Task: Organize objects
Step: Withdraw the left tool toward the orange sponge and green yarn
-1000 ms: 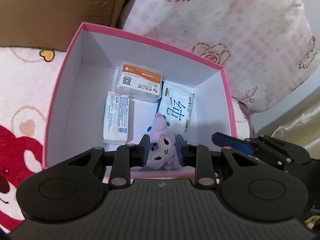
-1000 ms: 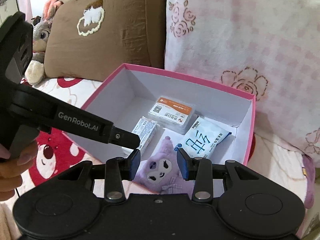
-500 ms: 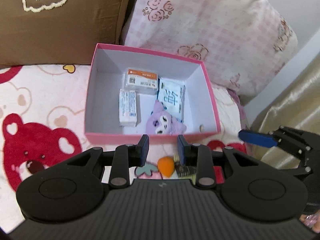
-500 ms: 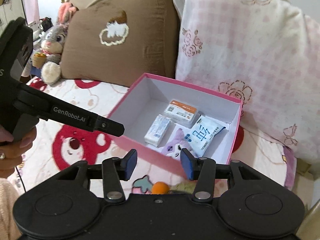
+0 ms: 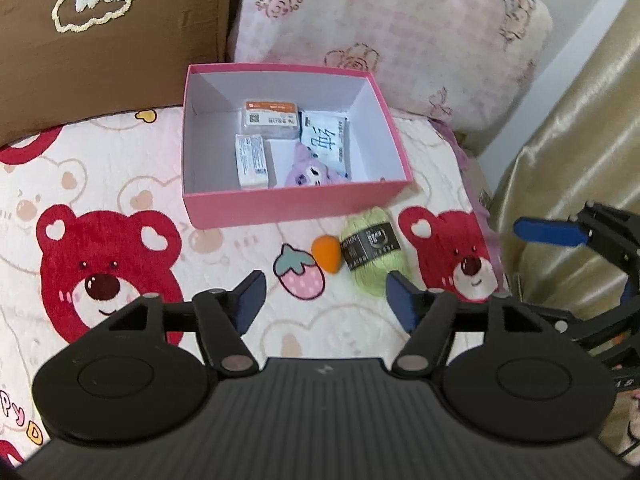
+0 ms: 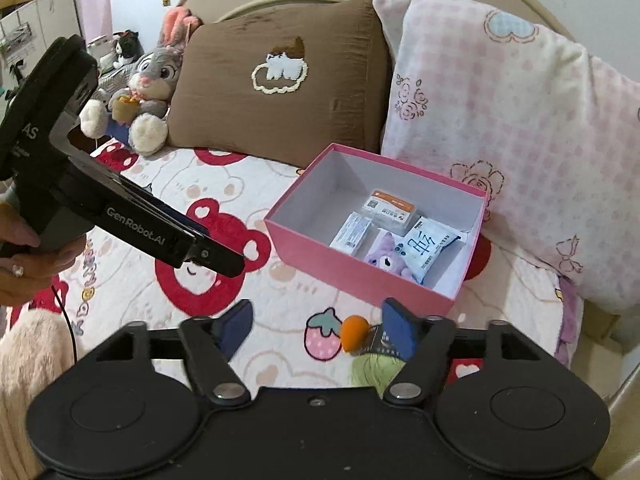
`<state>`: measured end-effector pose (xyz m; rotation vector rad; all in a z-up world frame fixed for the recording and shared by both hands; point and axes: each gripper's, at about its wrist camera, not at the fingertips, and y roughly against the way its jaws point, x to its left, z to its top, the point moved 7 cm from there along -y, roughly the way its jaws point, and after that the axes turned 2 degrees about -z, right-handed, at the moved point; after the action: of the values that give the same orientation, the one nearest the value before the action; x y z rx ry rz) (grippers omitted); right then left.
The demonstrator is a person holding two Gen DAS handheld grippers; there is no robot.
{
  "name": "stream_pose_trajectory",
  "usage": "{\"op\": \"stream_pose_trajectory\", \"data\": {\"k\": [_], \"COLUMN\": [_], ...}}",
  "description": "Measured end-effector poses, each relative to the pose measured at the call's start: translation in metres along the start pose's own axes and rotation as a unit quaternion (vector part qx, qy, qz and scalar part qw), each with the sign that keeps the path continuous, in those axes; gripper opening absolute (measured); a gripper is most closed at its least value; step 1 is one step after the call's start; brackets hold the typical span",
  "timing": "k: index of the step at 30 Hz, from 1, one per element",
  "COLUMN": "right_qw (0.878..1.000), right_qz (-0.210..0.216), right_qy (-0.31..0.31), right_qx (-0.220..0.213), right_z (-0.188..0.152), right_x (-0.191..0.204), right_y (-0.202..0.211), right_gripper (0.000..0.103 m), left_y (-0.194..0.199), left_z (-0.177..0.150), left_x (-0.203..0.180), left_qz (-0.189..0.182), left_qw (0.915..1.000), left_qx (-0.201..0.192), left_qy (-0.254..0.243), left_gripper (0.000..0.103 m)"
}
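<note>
A pink box (image 5: 292, 204) sits open on the bed (image 5: 120, 176), its far side against a brown pillow (image 5: 108, 40) and a pink checked pillow (image 5: 400, 40). Inside it lie an orange-topped packet (image 5: 271, 118) at the back, a narrow white packet (image 5: 251, 156) to the left, a blue-and-white tissue pack (image 5: 326, 142) to the right, and a purple plush toy (image 5: 310, 174) near the front wall, leaning partly on the tissue pack. Just in front of the box, on the bear-printed bedspread, a small orange carrot toy (image 5: 327, 254) lies beside a green ball of yarn (image 5: 374, 252) with a black band — the two seem to touch, though the view is too coarse to be sure. The left gripper (image 5: 324, 300) hovers over the bedspread short of these two, its fingers (image 5: 250, 296) well apart and empty, having just been opening. The right gripper (image 6: 316, 326) hangs nearby, its jaws likewise just opened wide with nothing clamped; the carrot toy shows between its fingers (image 6: 394, 326) without contact. A grey rabbit plush (image 6: 140, 92) sits by the brown pillow — well apart from the box.
</note>
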<state>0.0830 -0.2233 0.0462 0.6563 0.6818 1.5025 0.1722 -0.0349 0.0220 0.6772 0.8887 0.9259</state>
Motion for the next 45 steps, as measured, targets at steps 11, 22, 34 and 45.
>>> {"op": "stream_pose_trajectory", "data": {"k": [11,22,34,45], "right_qw": [1.000,1.000,0.996,0.995], "right_qz": [-0.008,-0.013,-0.051,-0.089], "right_qy": [0.013,0.019,0.068,-0.007], "right_qx": [-0.009,-0.017,-0.024,-0.055], "right_z": [-0.049,-0.086,-0.103,-0.117], "right_x": [0.005,0.002,-0.016,-0.046], "right_y": [-0.007,-0.047,-0.098,-0.141], "right_gripper": [0.091,0.094,0.094,0.094], "left_y": [-0.025,-0.064,-0.127,-0.161], "left_z": [-0.048,-0.059,-0.056,-0.055], "left_x": [-0.015,-0.020,-0.029,-0.022], "left_qz": [-0.013,-0.022,-0.019,-0.043], "left_qw": [0.9997,0.9997,0.9995,0.9939], "left_qx": [0.018,-0.007,-0.014,-0.077], "left_qy": [-0.011,0.007,0.022,0.065], "left_gripper": [0.086,0.091,0.091,0.091]}}
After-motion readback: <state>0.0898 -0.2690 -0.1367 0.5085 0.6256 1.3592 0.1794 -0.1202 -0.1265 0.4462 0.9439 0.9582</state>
